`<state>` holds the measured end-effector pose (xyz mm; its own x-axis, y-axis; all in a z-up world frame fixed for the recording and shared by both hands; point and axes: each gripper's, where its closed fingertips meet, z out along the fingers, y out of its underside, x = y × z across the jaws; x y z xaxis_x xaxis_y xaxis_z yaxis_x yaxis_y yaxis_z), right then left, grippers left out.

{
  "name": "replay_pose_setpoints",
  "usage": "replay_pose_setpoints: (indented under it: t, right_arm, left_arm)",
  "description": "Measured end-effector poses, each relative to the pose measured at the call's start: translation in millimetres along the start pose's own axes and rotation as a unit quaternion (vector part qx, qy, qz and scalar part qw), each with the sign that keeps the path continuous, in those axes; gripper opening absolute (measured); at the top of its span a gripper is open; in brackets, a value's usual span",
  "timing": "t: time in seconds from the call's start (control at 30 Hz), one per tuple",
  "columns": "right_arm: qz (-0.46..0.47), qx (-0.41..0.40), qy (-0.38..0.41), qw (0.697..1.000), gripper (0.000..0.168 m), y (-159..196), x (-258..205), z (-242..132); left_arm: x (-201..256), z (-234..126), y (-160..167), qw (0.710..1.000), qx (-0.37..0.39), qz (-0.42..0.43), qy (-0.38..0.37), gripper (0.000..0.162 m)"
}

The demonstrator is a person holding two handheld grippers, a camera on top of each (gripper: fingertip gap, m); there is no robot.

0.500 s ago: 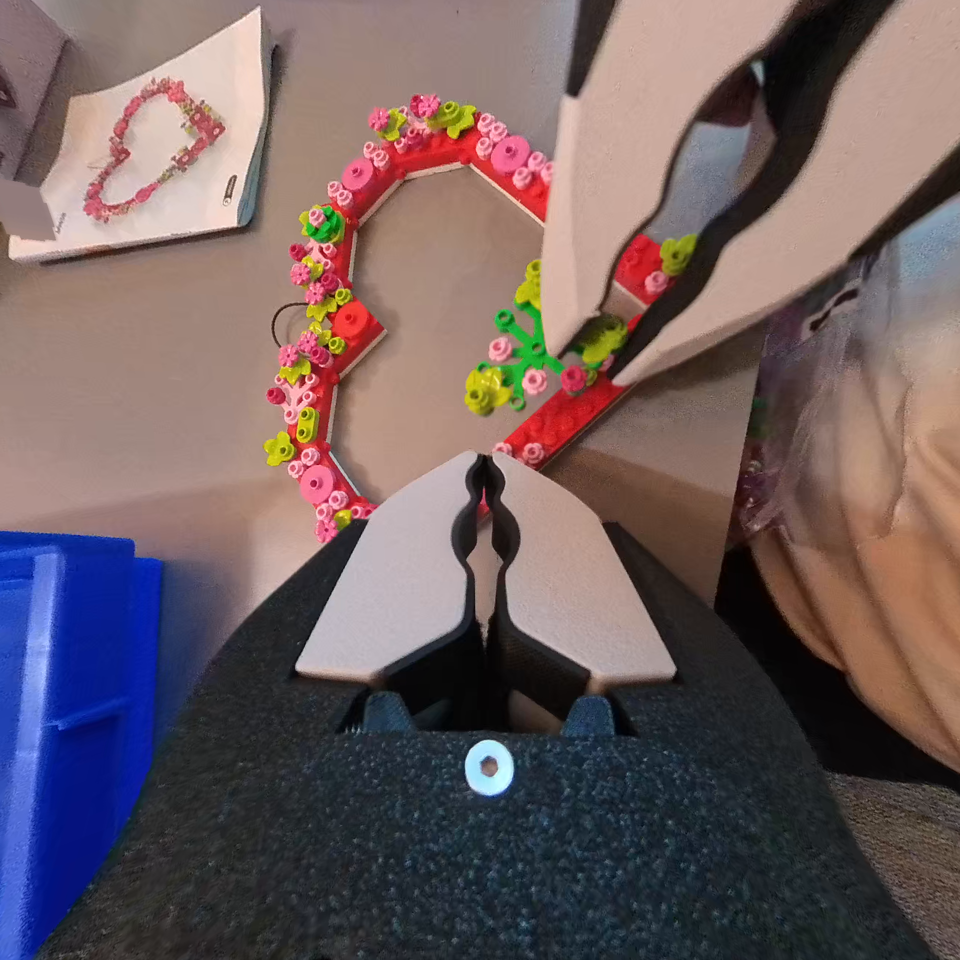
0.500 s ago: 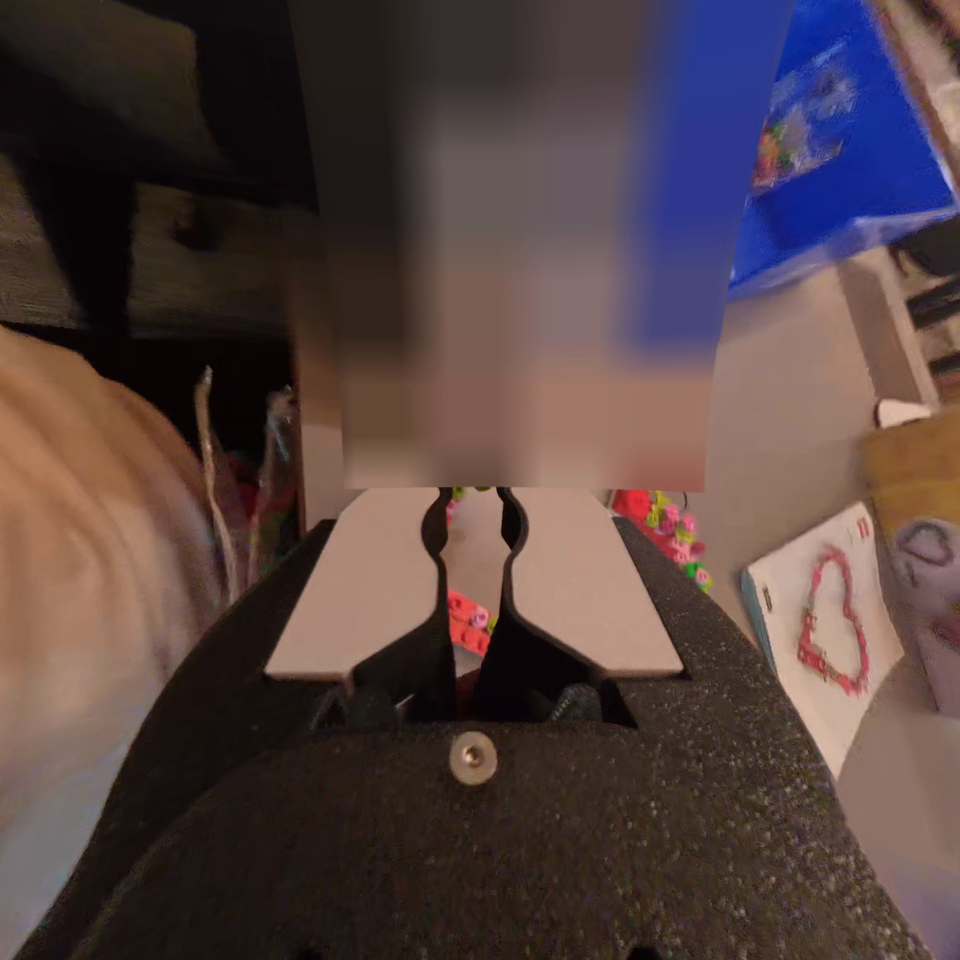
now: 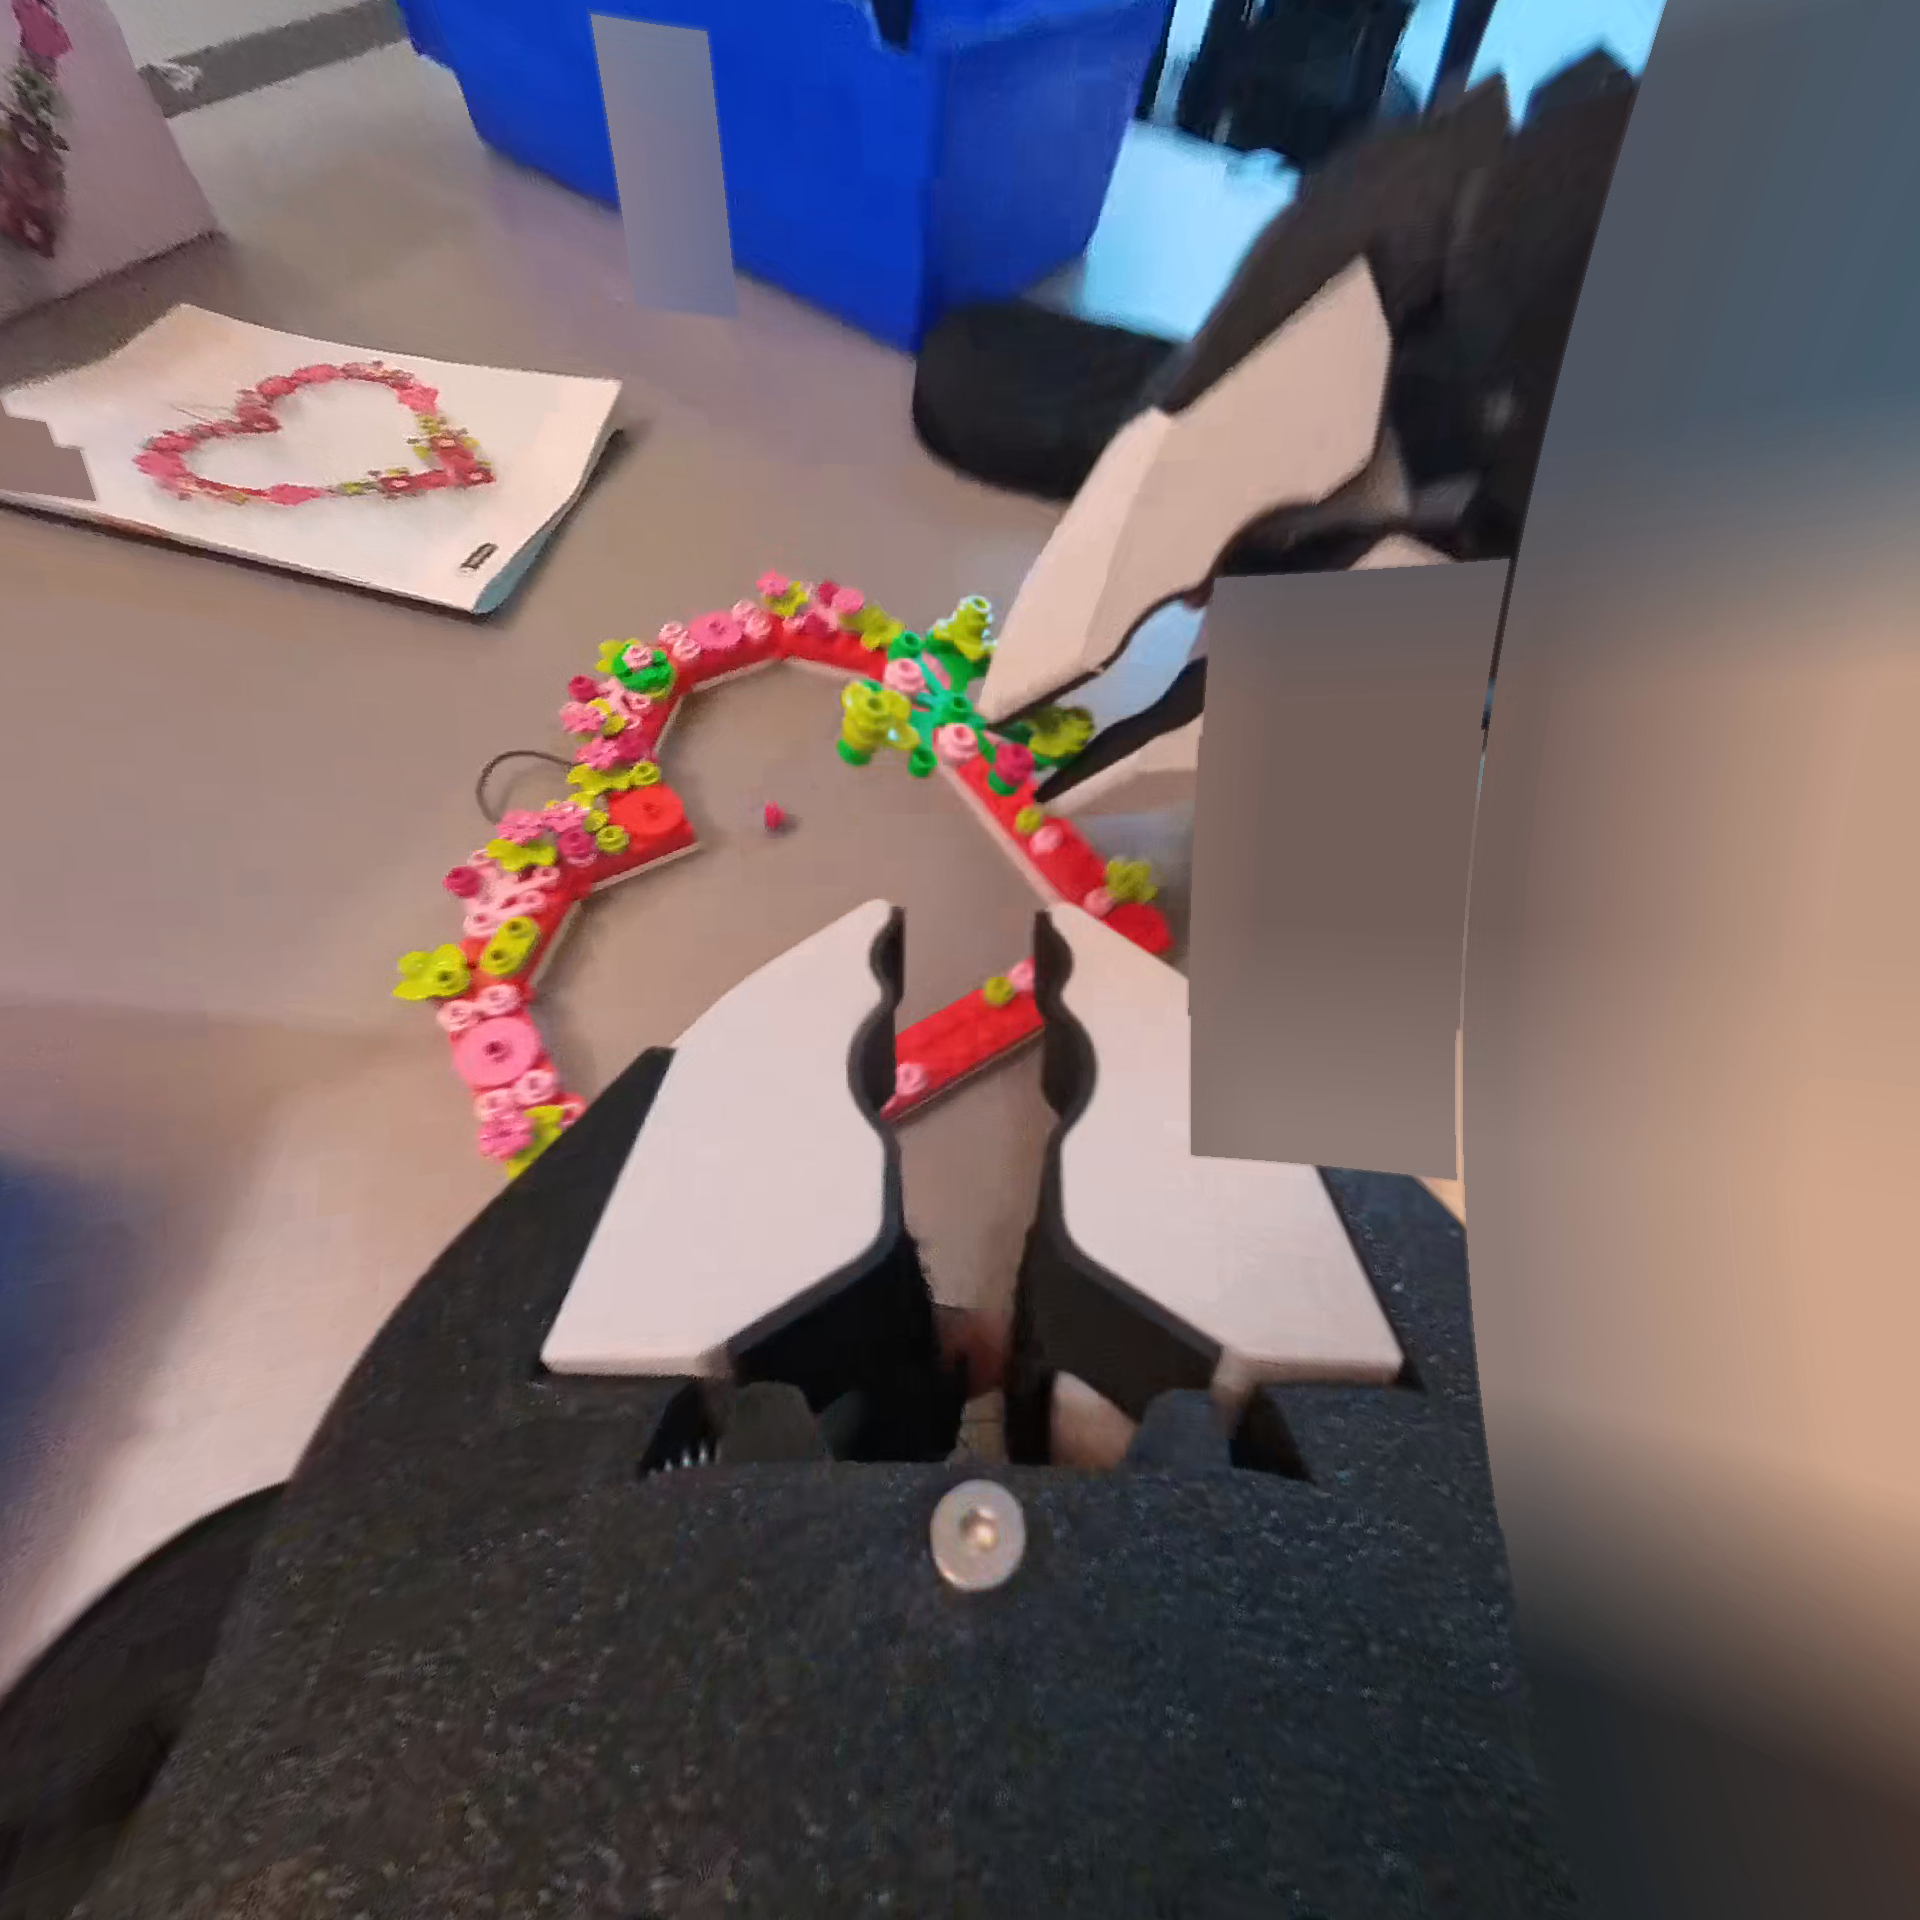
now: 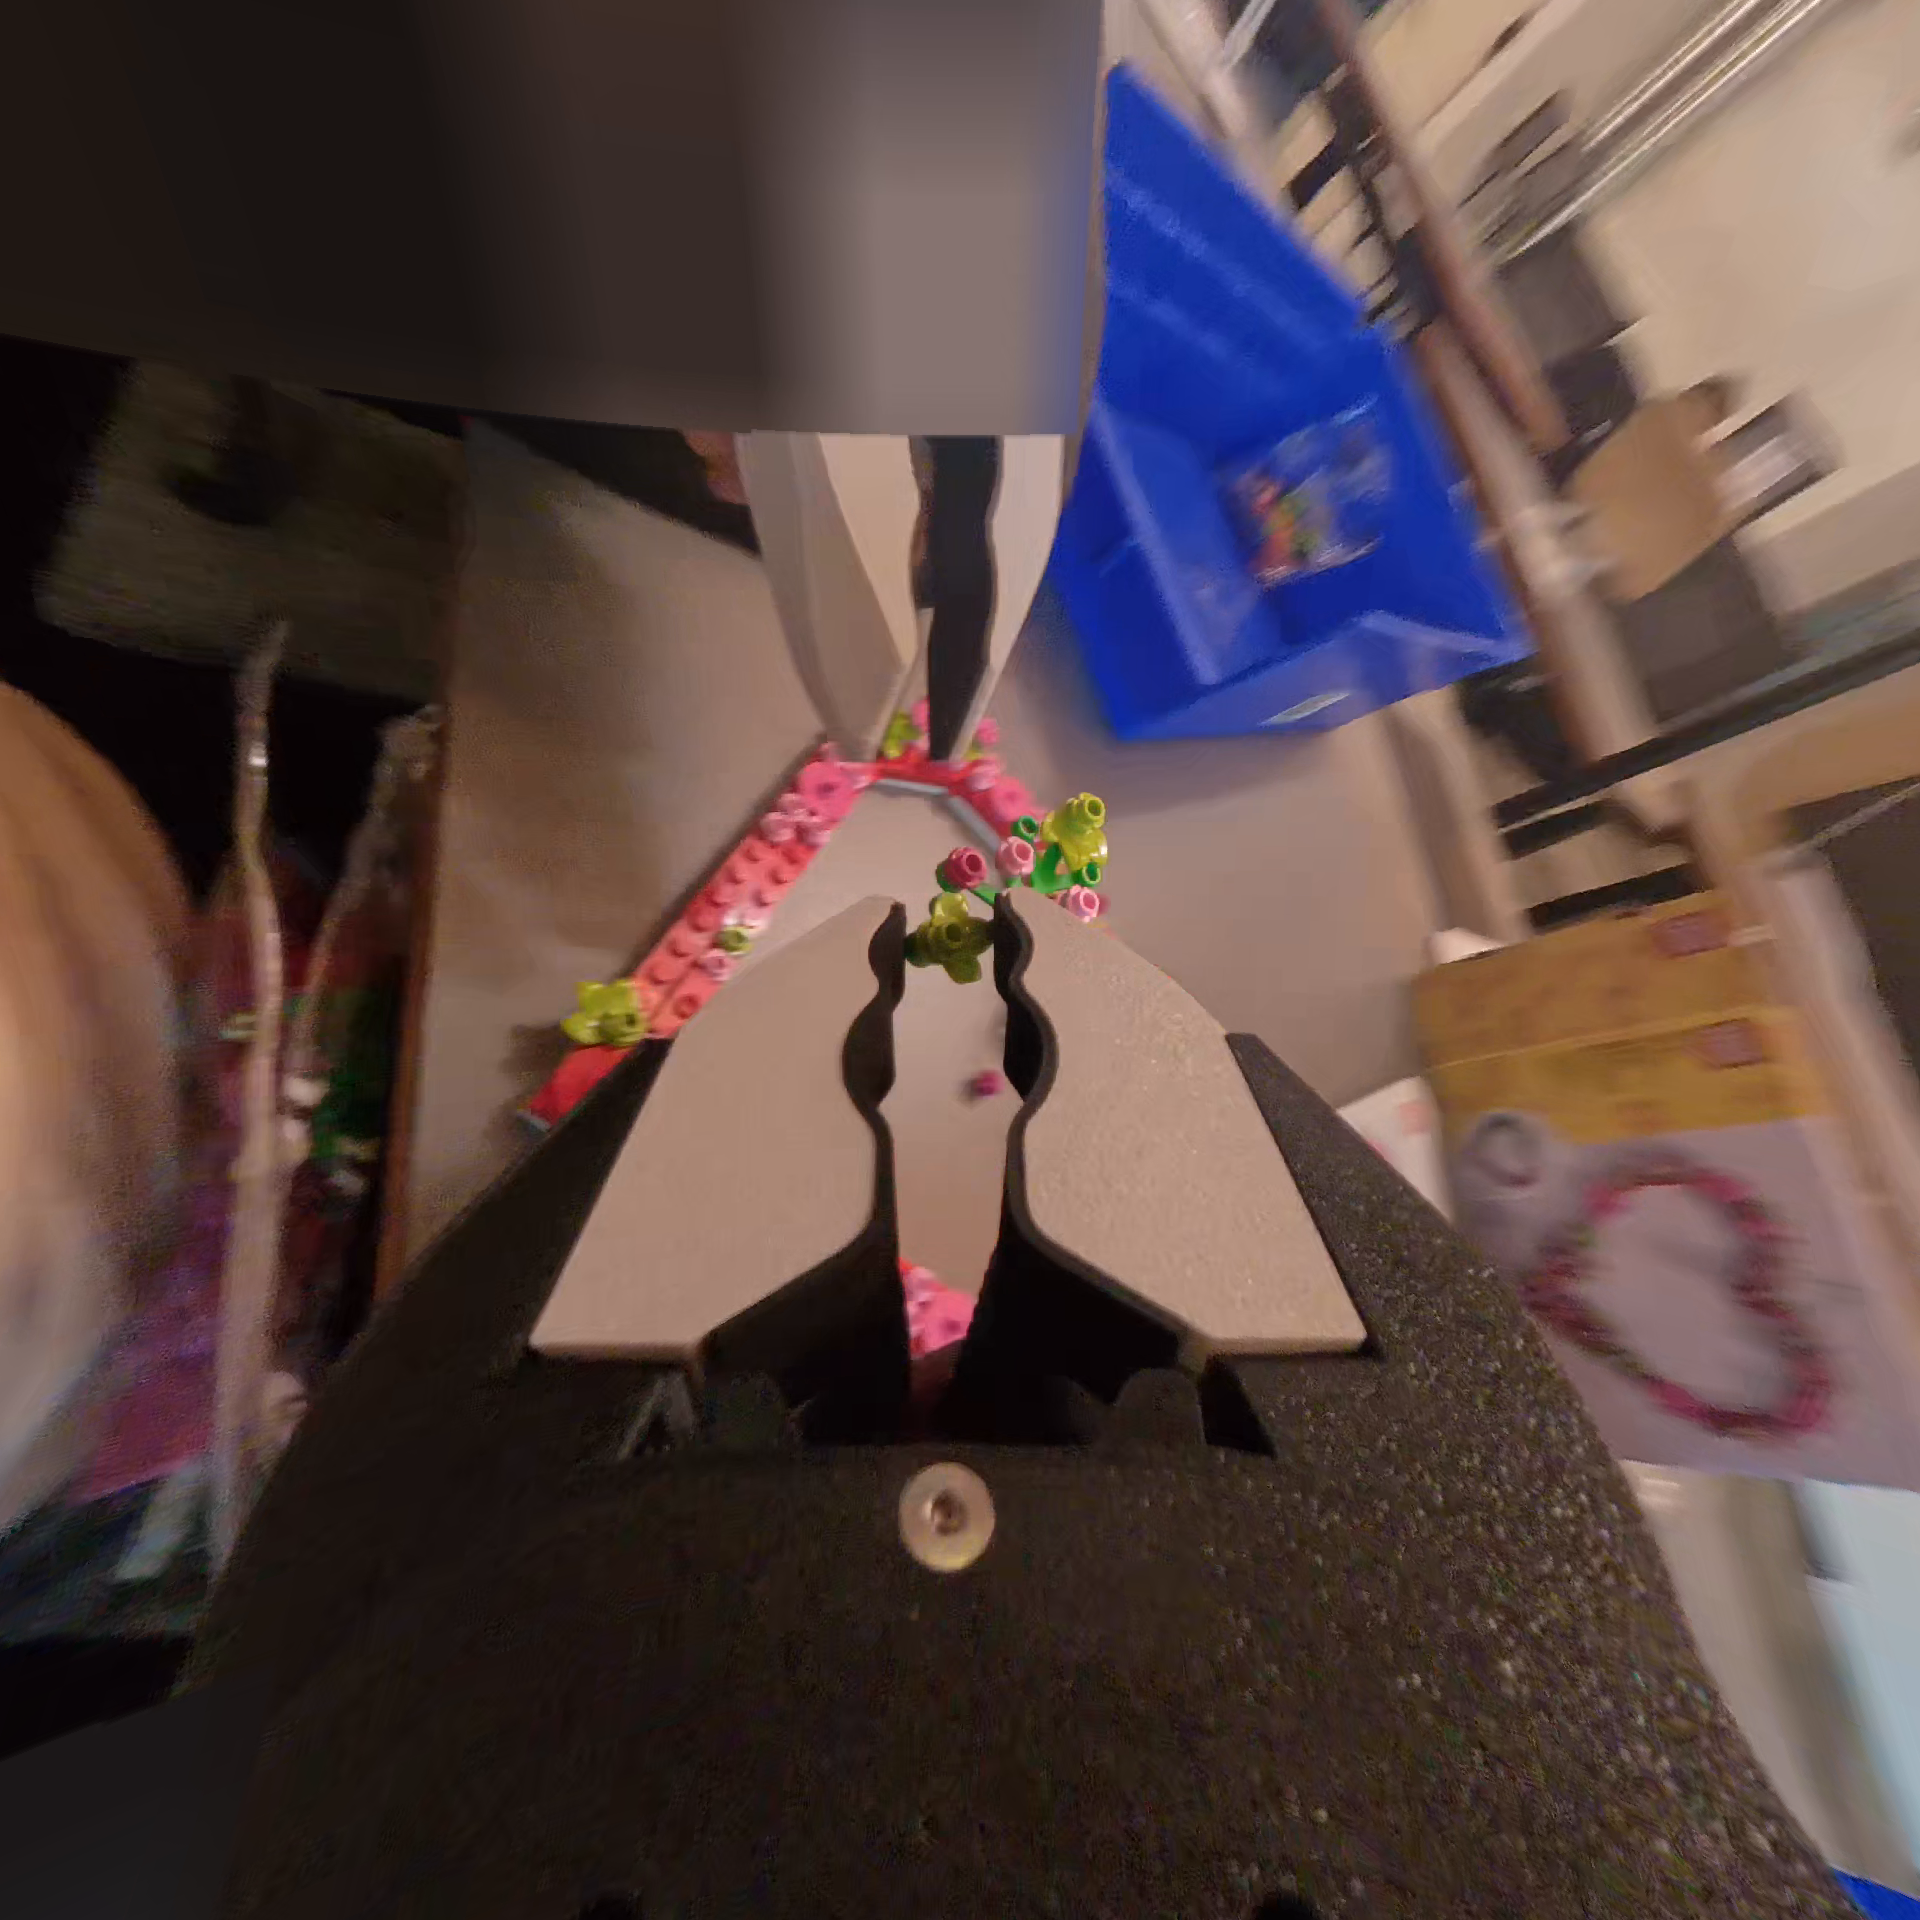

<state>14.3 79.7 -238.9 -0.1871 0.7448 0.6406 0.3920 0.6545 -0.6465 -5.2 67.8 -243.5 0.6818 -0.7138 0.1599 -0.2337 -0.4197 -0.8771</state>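
Observation:
A heart-shaped wreath (image 3: 644,821) of red plates with pink and lime flower pieces lies on the grey table (image 3: 260,779). My left gripper (image 3: 966,925) is open and empty, just above the wreath's lower red strip (image 3: 971,1023). My right gripper (image 4: 948,909) is closed on a lime flower (image 4: 948,940) at the end of a green sprig (image 4: 1044,878) on the wreath's right side. The right gripper also shows in the left wrist view (image 3: 1023,756), coming in from the upper right. A tiny loose pink piece (image 3: 774,818) lies inside the heart.
A white booklet (image 3: 312,457) with a heart picture lies at the far left. A blue bin (image 3: 831,135) stands behind it, a black object (image 3: 1018,395) beside the bin. A box (image 4: 1662,1278) with a heart picture and clear plastic bags (image 4: 260,1039) flank the wreath.
My left gripper has opened and drawn back and up from the wreath's tip. A tiny pink piece now lies inside the heart. My right gripper stays at the lime flower.

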Motion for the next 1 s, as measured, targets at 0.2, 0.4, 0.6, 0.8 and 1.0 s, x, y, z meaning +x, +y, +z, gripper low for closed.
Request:
replay_pose_setpoints:
  t: [0.2,0.4,0.6,0.8,1.0]
  right_arm:
    - [-0.085,0.037,0.061,0.994,0.016,-22,7,-2]
    - [-0.030,0.066,0.020,0.997,0.016,-25,4,10]
    - [0.092,0.094,-0.021,0.991,0.018,-23,10,6]
    - [0.046,0.049,0.004,0.998,0.015,-17,7,14]
    - [0.004,0.118,0.051,0.992,0.013,-40,13,0]
  left_arm:
    - [4,-3,-30,0.970,0.140,-0.175,0.091,0.025]
    - [-5,-5,-30,0.958,0.183,-0.196,0.099,0.006]
    - [-13,-11,-33,0.959,0.207,-0.185,0.056,0.006]
    - [-10,-8,-30,0.961,0.202,-0.181,0.050,0.005]
    - [-35,-22,-34,0.968,0.214,-0.107,-0.082,0.005]
